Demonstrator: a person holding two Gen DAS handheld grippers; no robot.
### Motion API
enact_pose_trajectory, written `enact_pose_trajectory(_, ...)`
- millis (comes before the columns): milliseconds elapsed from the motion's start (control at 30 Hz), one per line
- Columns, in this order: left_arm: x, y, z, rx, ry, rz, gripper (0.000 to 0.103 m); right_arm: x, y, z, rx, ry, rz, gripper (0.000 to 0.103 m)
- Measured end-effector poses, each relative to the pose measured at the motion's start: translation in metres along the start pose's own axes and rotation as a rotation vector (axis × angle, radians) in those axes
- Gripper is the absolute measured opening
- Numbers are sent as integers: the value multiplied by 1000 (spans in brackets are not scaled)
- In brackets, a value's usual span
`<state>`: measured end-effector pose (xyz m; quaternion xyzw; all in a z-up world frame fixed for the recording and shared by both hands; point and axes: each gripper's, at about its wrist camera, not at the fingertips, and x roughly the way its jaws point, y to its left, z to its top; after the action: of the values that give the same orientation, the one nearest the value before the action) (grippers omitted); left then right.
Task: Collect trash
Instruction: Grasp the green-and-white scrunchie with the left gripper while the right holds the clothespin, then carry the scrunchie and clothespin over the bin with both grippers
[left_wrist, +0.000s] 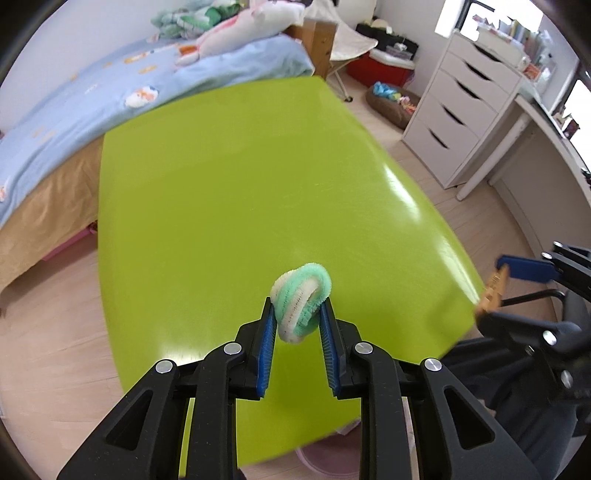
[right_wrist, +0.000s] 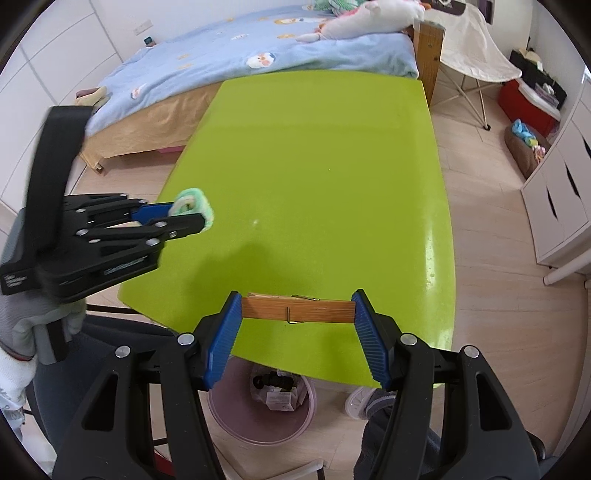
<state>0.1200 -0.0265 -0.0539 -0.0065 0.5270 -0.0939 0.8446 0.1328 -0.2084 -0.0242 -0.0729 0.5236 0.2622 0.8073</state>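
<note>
1. A fuzzy green and white ring (left_wrist: 301, 304) is being held by the left gripper (left_wrist: 297, 314), low in the middle of the left wrist view. The blue pads (left_wrist: 266, 350) are being pressed on its two sides, so the jaws are nearly closed, with only the ring between them.

2. A wooden clothespin (right_wrist: 297, 310) is being held by the right gripper (right_wrist: 297, 312), low in the middle of the right wrist view. It is being gripped at its two ends, so the jaws are being kept about half open. Its long side is lying across the picture, from left pad to right pad.

3. Both things are being held up above the green table (right_wrist: 314, 166), near its bottom edge. Nothing else can be seen lying on the tabletop.

4. A pink trash bin (right_wrist: 262, 402) is being shown at the bottom of the right wrist view, under the near edge of the table. Some trash is already lying inside it.

5. The bin is lying just below the clothespin in that picture, so the right gripper looks nearer to it. The left gripper is seen at the left of the same picture, farther from the bin.

6. The next step is probably a drop into the bin. Each thing would have to be carried past the table edge first, or it may land on the table.
</note>
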Motion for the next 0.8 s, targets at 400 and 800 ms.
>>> enact_pose_trajectory(400,-69,-31,-58,9,-115,-8,23,-40,15,-37,-49,-64,-1,60)
enact_pose_trajectory(800,-96,-45,-106,-6,-144,-27,23,-62,42,-84,-88,-83,51,60)
